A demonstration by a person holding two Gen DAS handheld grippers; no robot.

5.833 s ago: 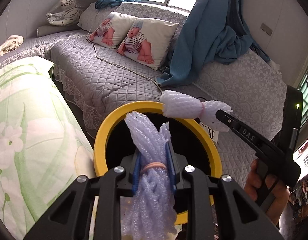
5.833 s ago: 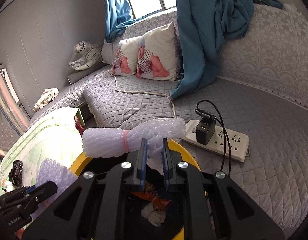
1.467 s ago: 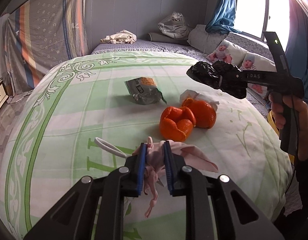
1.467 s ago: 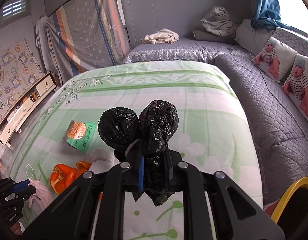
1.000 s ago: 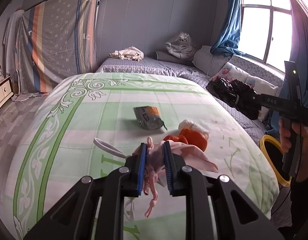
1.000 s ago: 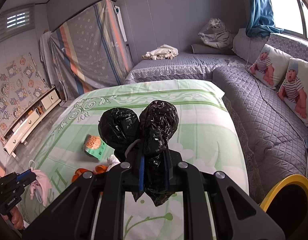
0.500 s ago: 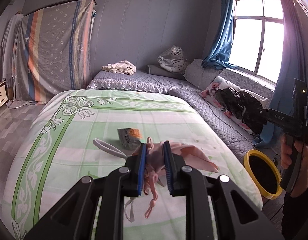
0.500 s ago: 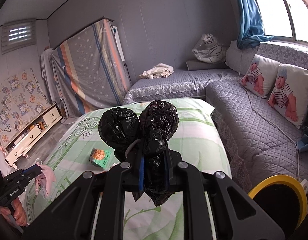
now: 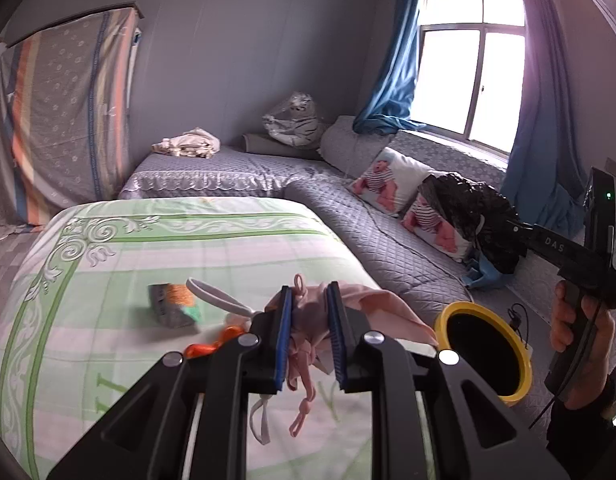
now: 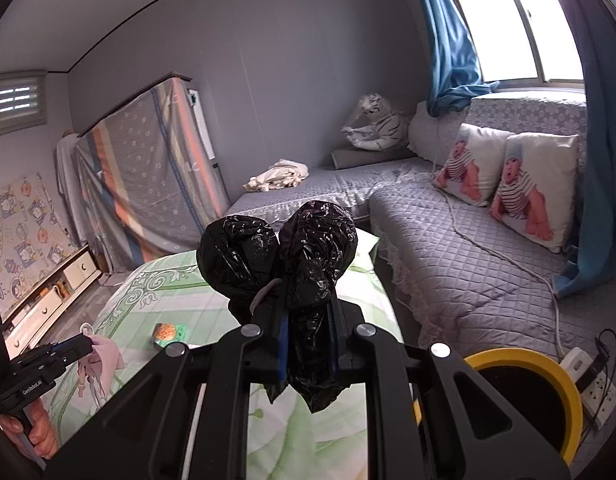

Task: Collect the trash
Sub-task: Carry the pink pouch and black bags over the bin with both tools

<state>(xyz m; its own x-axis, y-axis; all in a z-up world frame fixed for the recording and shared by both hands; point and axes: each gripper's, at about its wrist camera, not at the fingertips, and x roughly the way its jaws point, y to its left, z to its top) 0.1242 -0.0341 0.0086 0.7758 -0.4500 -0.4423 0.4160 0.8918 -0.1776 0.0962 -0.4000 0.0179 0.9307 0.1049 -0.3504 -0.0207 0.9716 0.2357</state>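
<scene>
A person's left tongs point(image 9: 310, 334) are clamped on a crumpled pink face mask point(image 9: 308, 320) with dangling ear loops, held above the near end of a bed spread with a green-and-white floral quilt point(image 9: 108, 264). The right tongs point(image 10: 308, 346) are squeezed shut around the neck of a knotted black plastic rubbish bag point(image 10: 296, 248), its two bulging lobes rising above the fingers. Both loads hang in the air, clear of the quilt. A round bin with a yellow rim and black interior point(image 9: 486, 354) stands on the floor off the bed's right corner, just in front of a grey quilted corner sofa point(image 9: 388, 240). On the quilt, beyond the pink mask, lie a crumpled grey-green snack packet point(image 9: 172, 306) and pieces of orange peel point(image 9: 212, 342), partly hidden behind the left tongs. A white power strip point(image 10: 596, 384) with a black charger plugged in sits just right of the bin. Two cushions printed with babies point(image 10: 508, 184) lean against the sofa back beneath a window with blue curtains point(image 9: 392, 76).
</scene>
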